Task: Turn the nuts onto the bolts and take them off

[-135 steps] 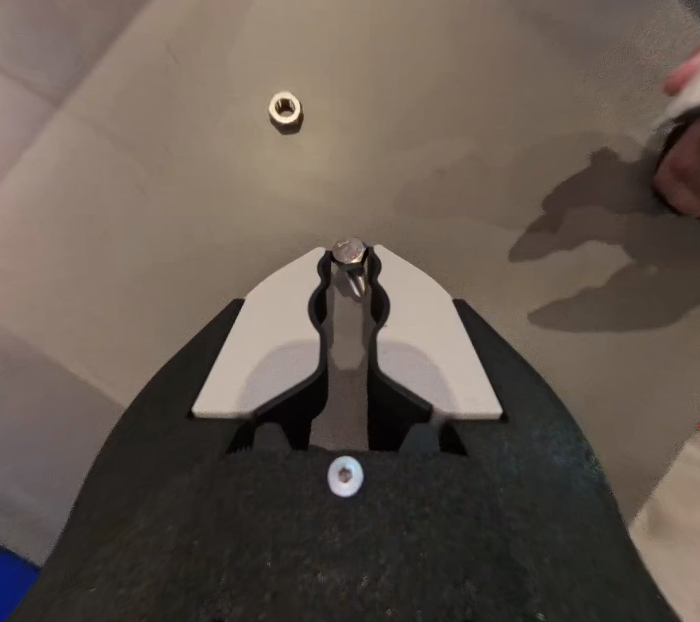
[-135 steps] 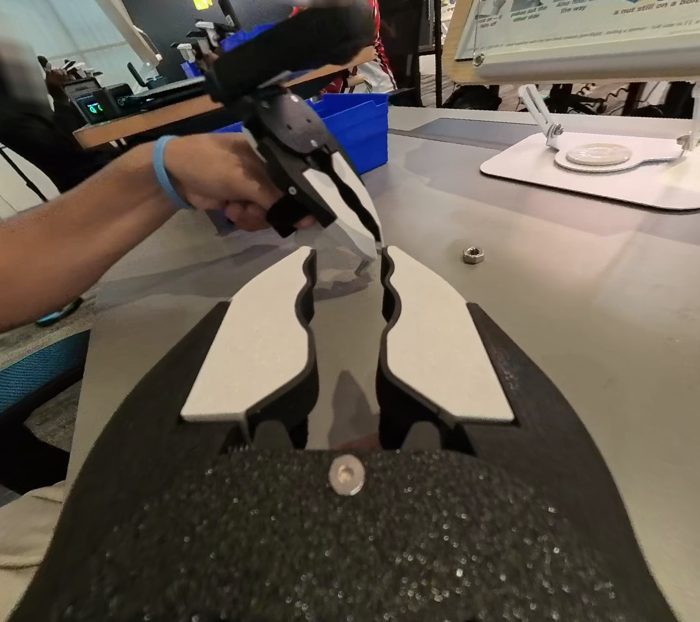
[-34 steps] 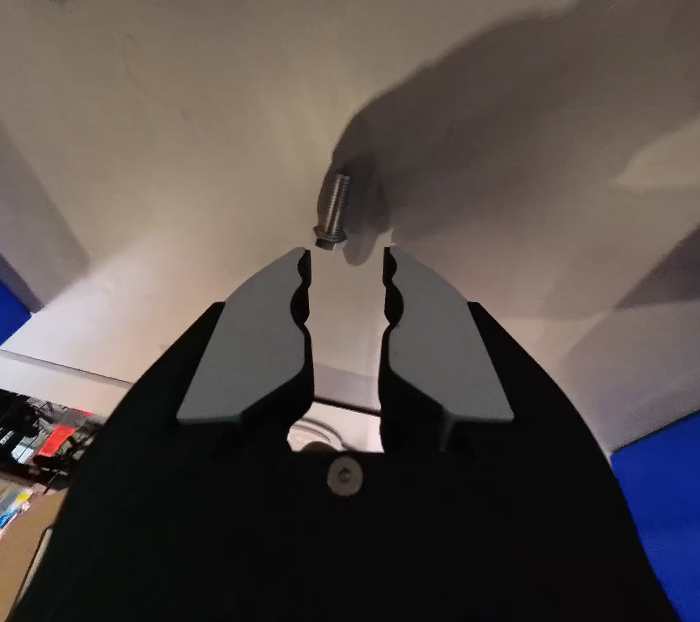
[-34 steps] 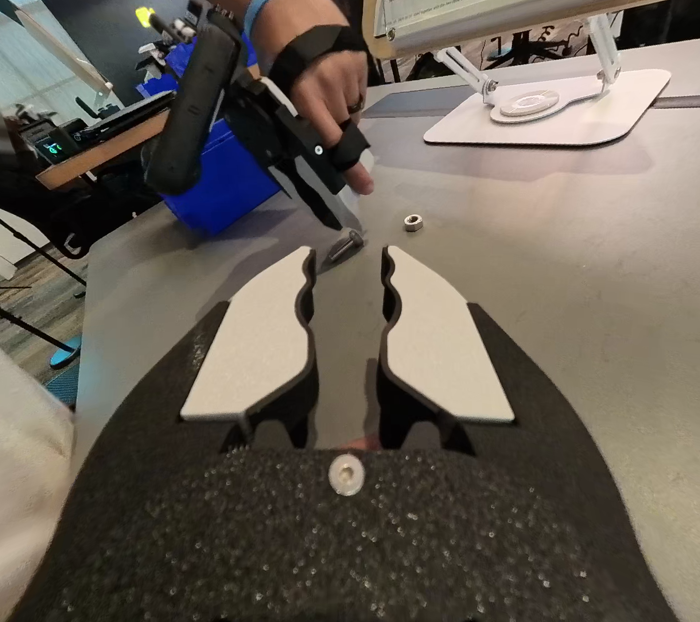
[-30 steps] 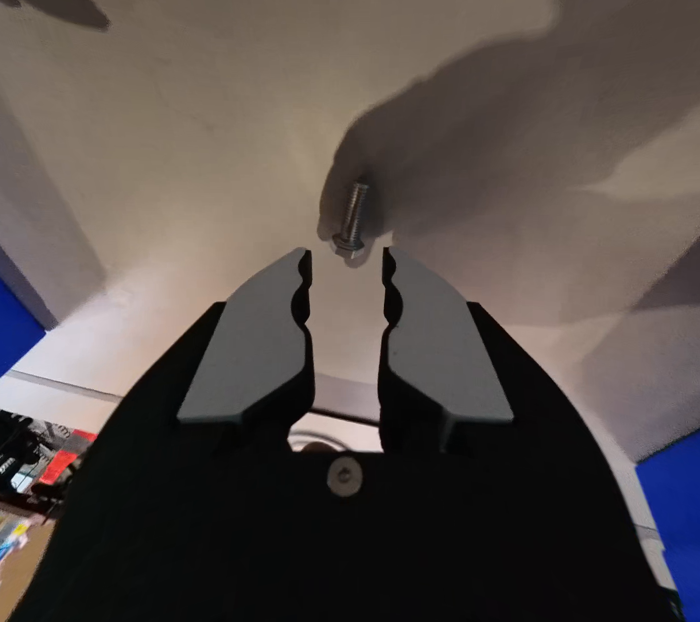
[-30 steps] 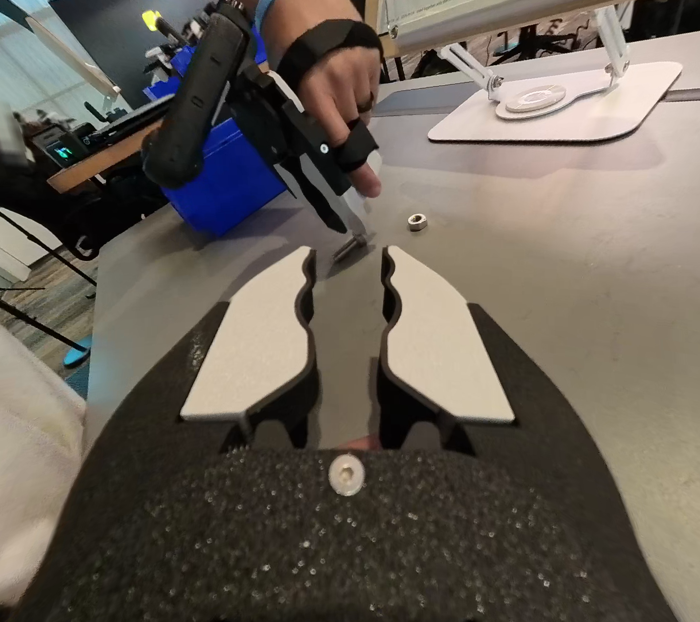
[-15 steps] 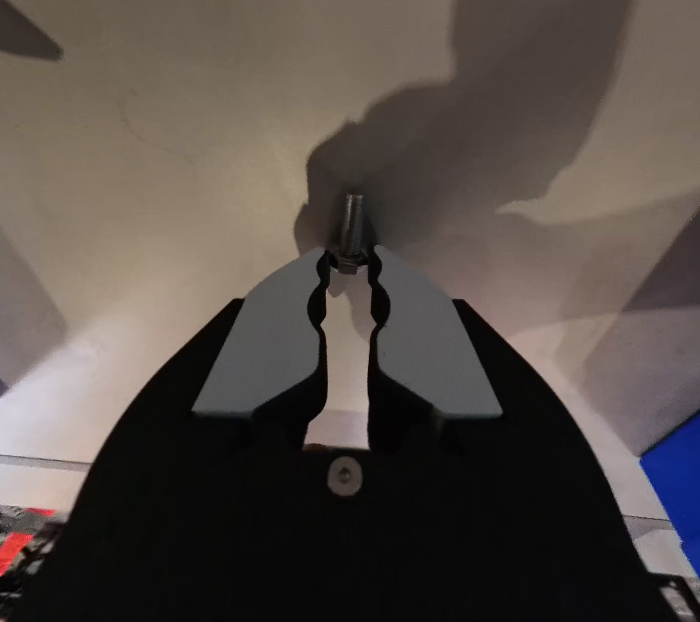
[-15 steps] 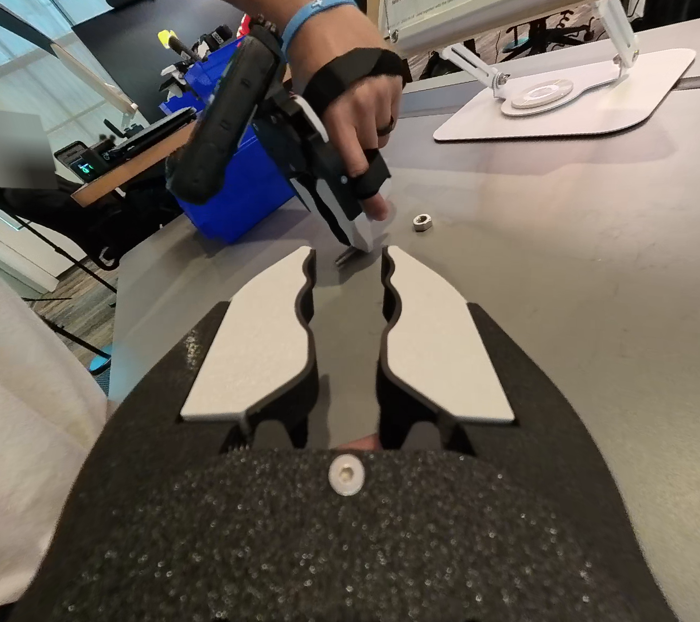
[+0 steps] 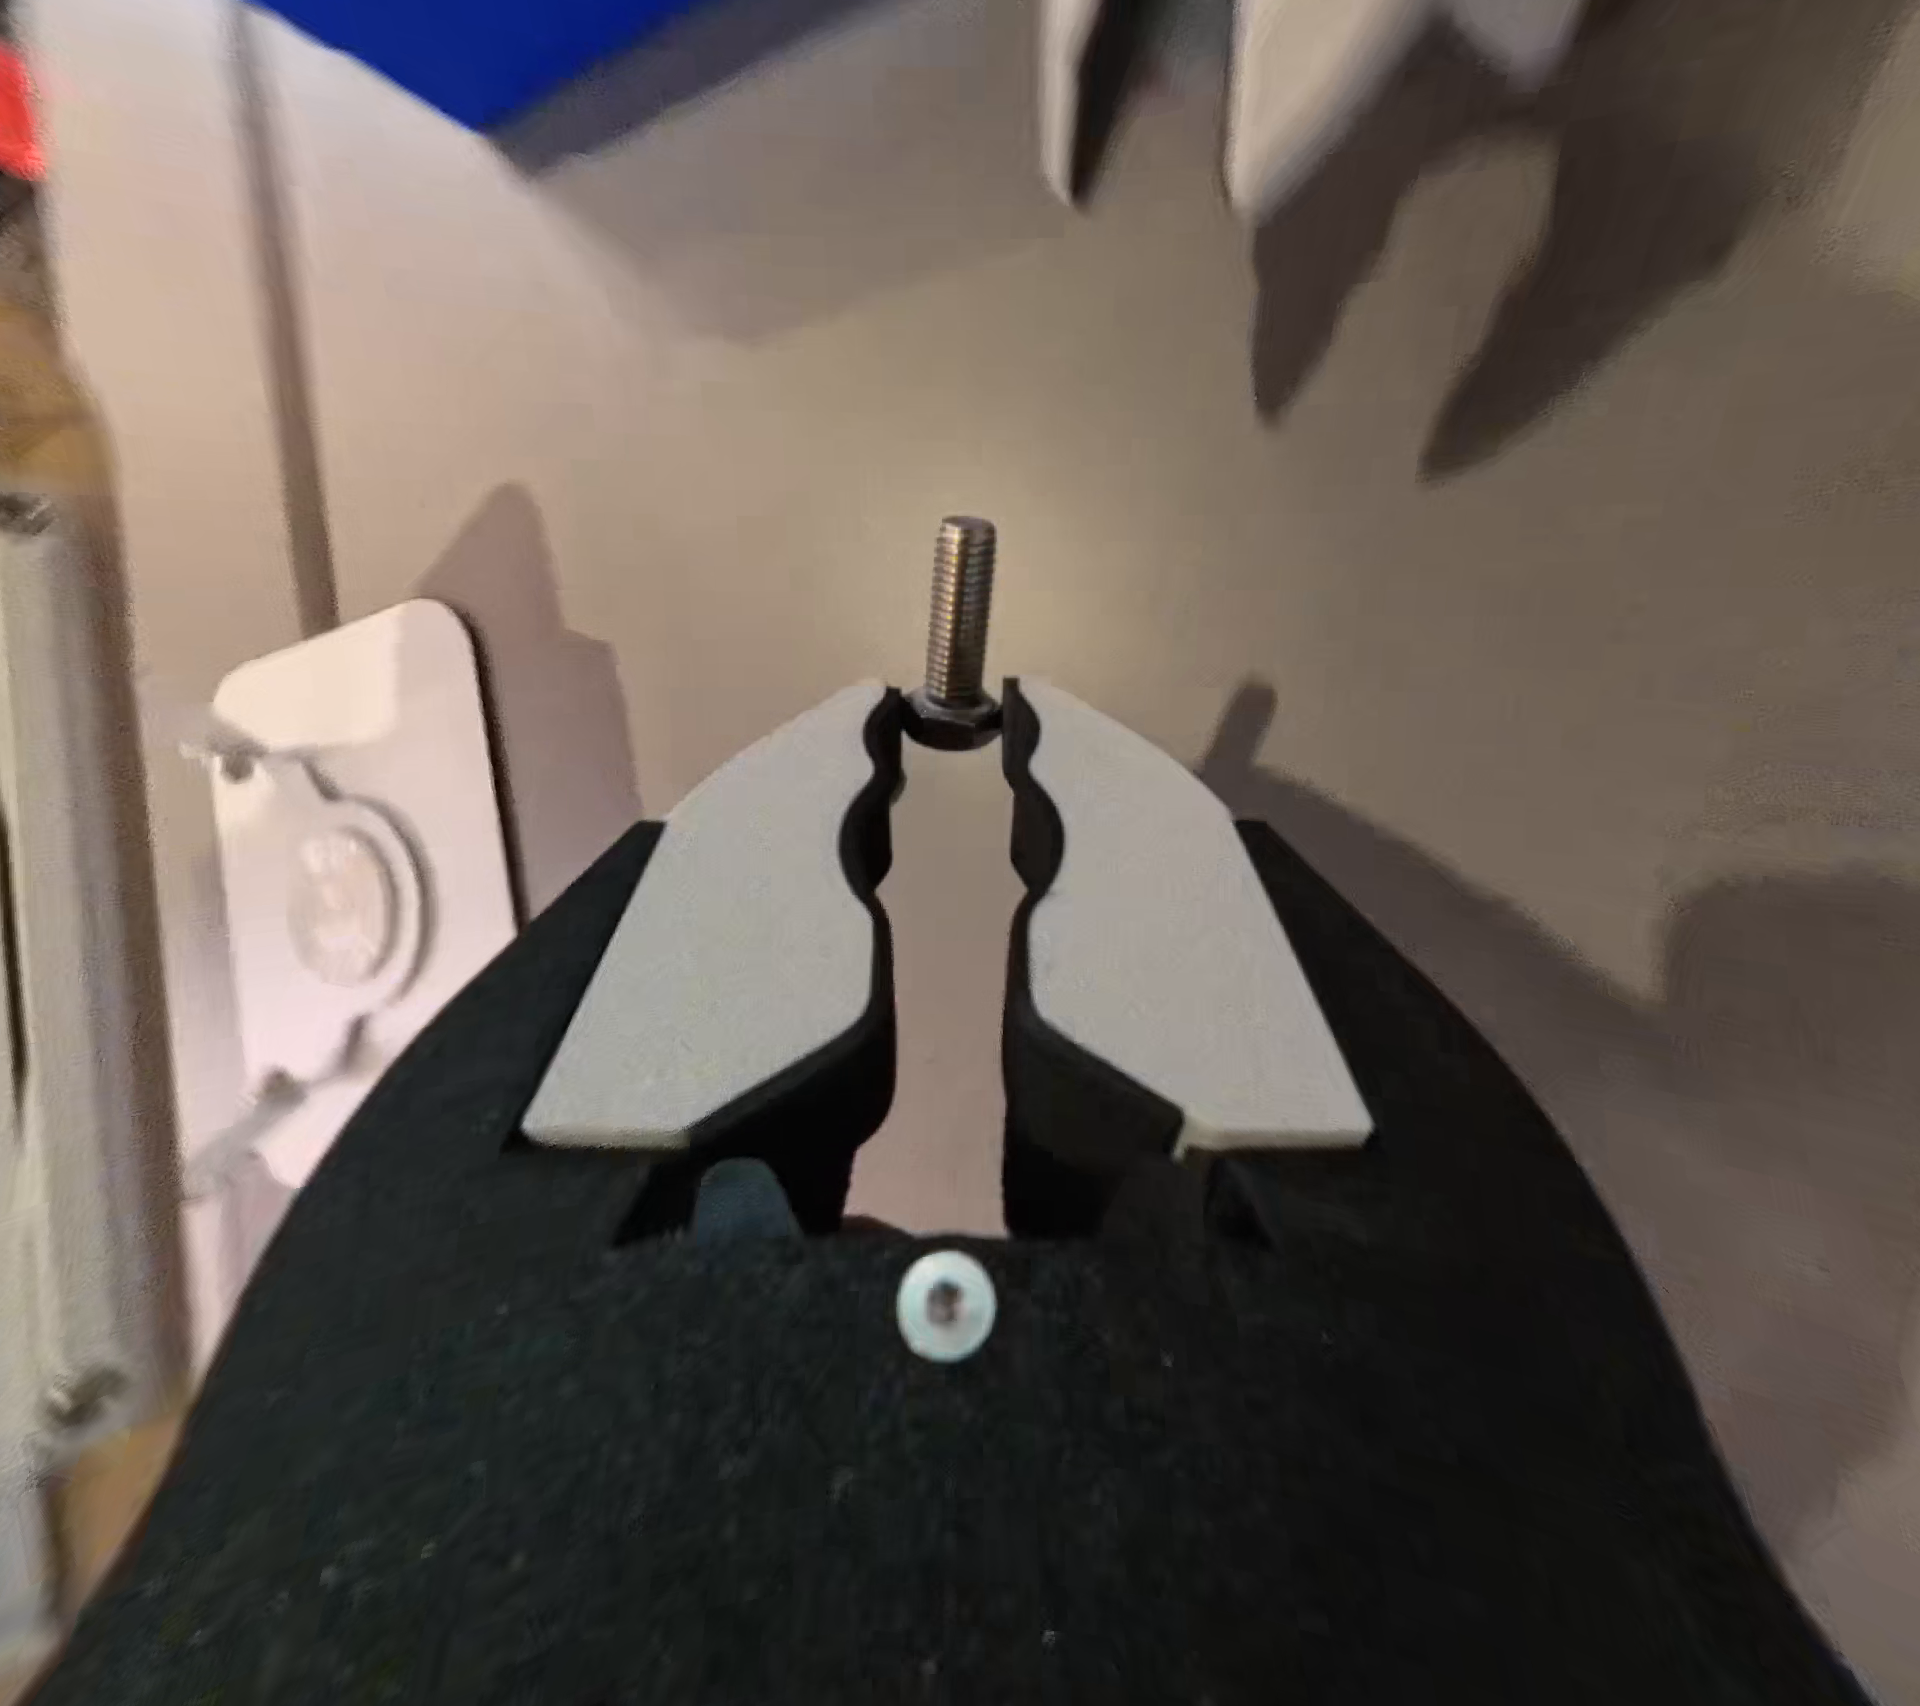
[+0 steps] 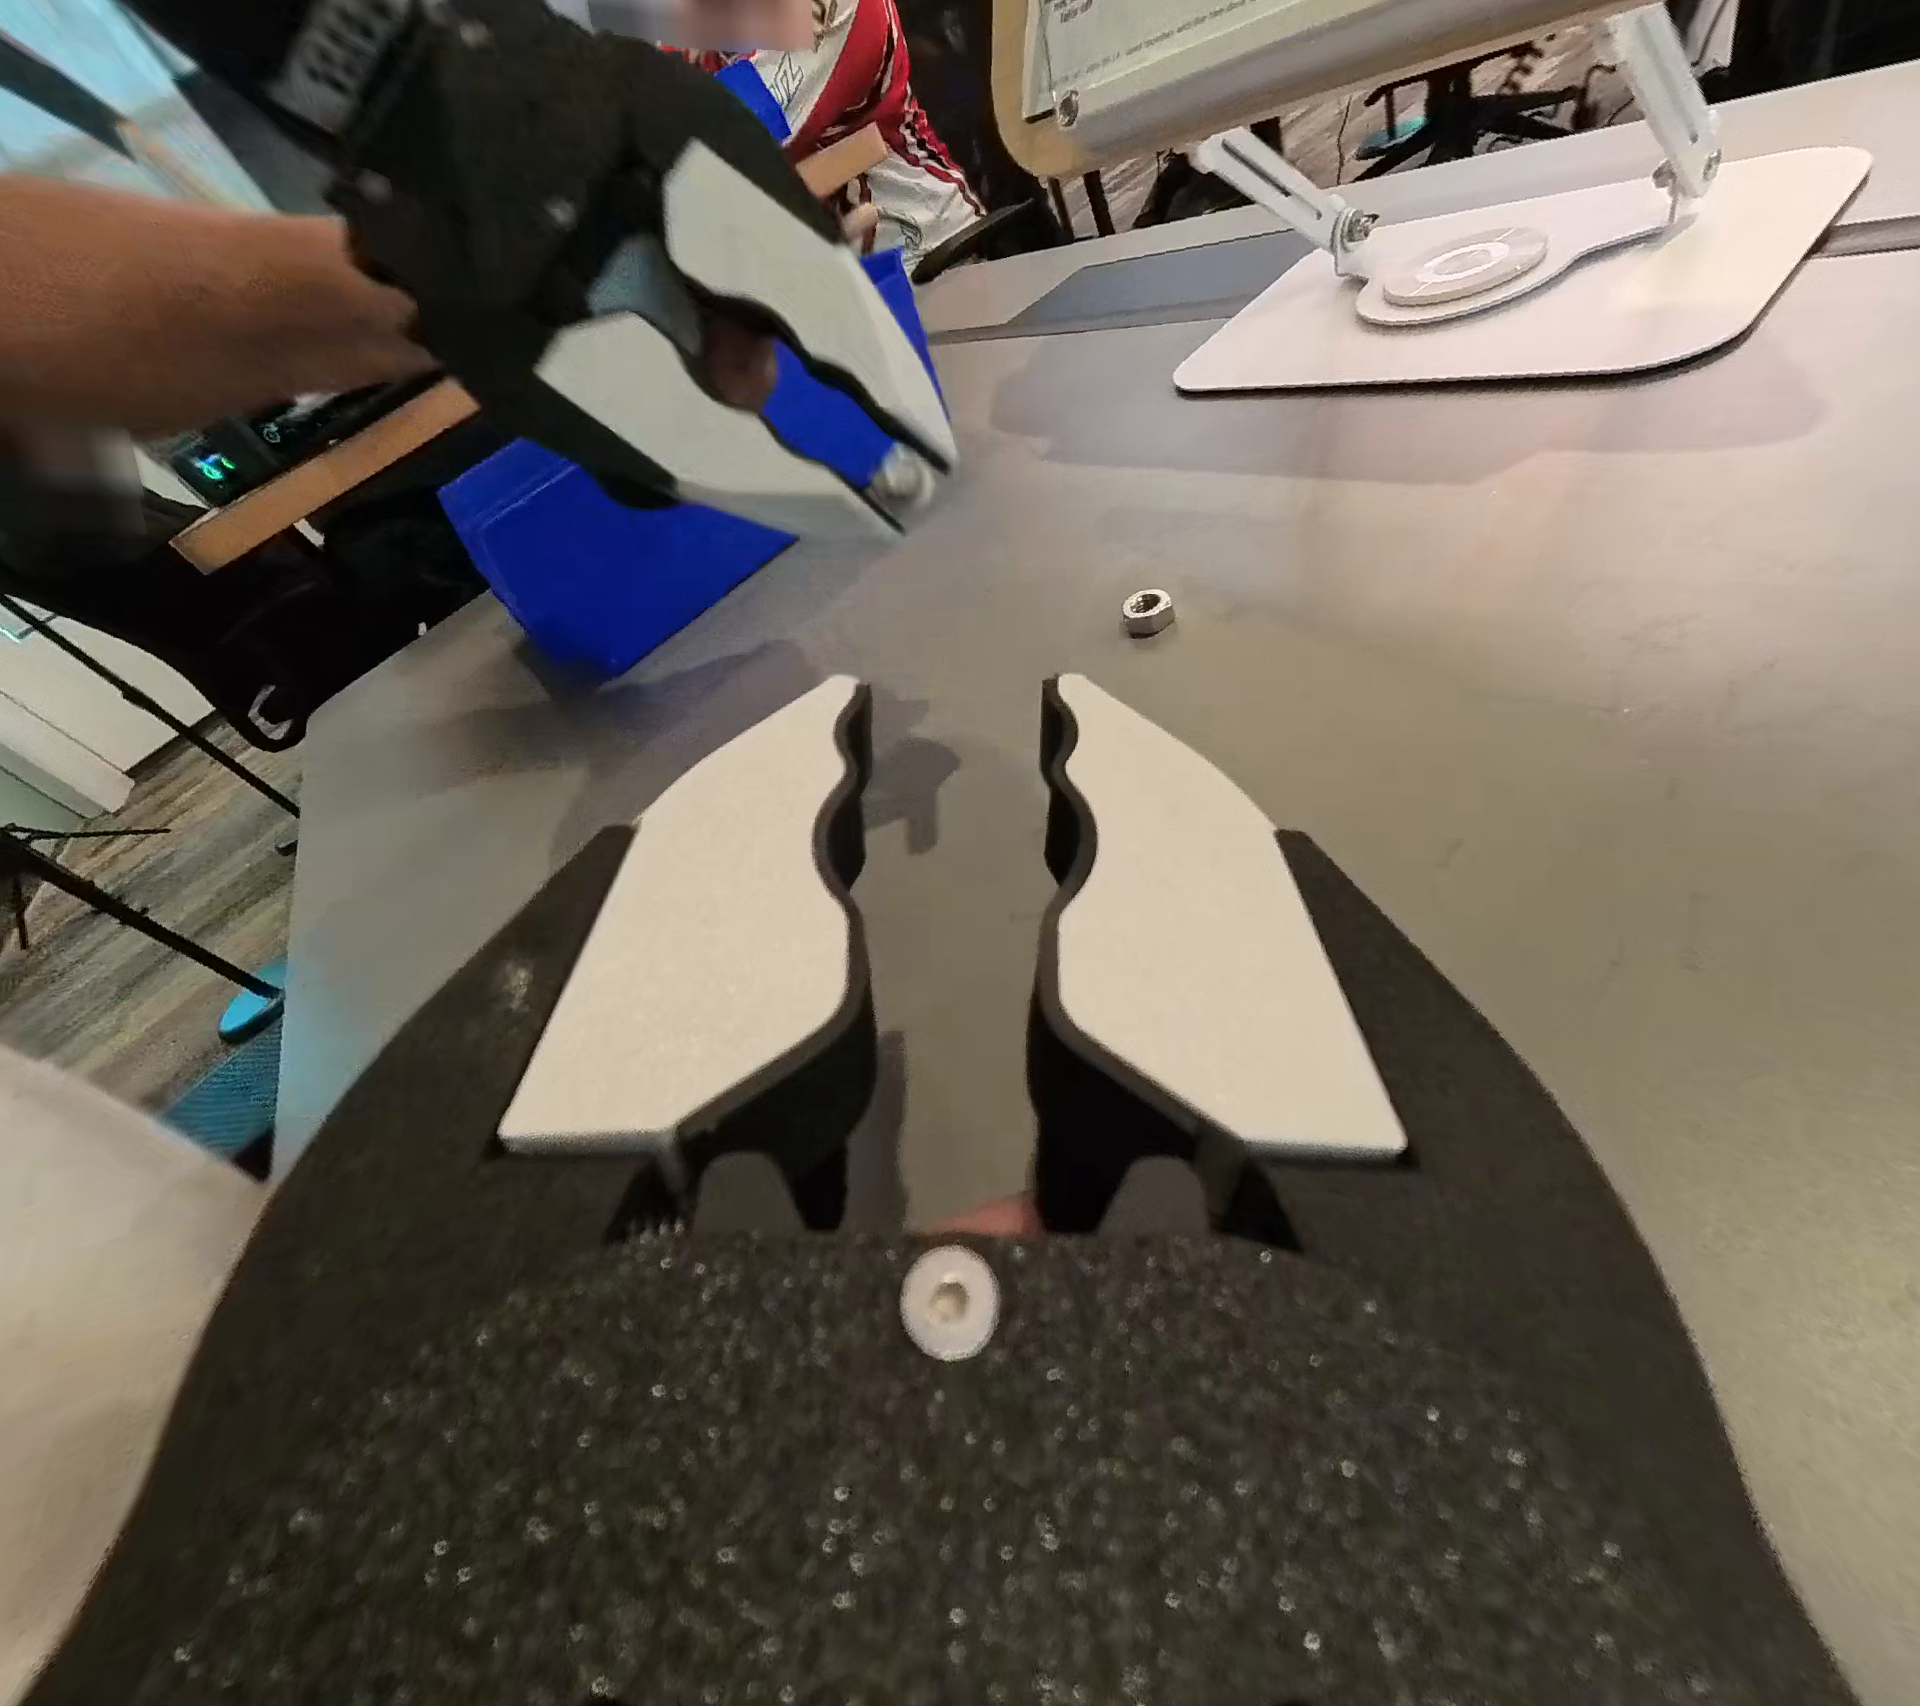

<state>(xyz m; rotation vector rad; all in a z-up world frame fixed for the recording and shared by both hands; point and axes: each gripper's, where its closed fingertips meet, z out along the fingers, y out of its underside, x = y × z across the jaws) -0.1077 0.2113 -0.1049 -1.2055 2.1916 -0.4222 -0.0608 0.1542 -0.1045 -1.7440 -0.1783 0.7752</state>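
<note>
1 bolt [image 9: 958, 617] is pinched by its head in the left tongs [image 9: 951, 706], thread pointing to 12 o'clock. Right tongs [image 10: 954, 700] gape empty; 1 nut [image 10: 1147, 613] lies on the bench [image 10: 1558, 721] at their 1 o'clock.

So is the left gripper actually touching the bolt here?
Touching. In the left wrist view the left gripper has its fingertips closed on the hex head of the bolt, with the threaded shank sticking out past them.

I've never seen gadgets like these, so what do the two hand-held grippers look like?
Each is a black, rough-textured body that widens toward the camera, with one silver screw in the middle. The left hand-held gripper and right hand-held gripper each carry two flat, pale grey fingers with wavy black inner edges. No cables show.
</note>
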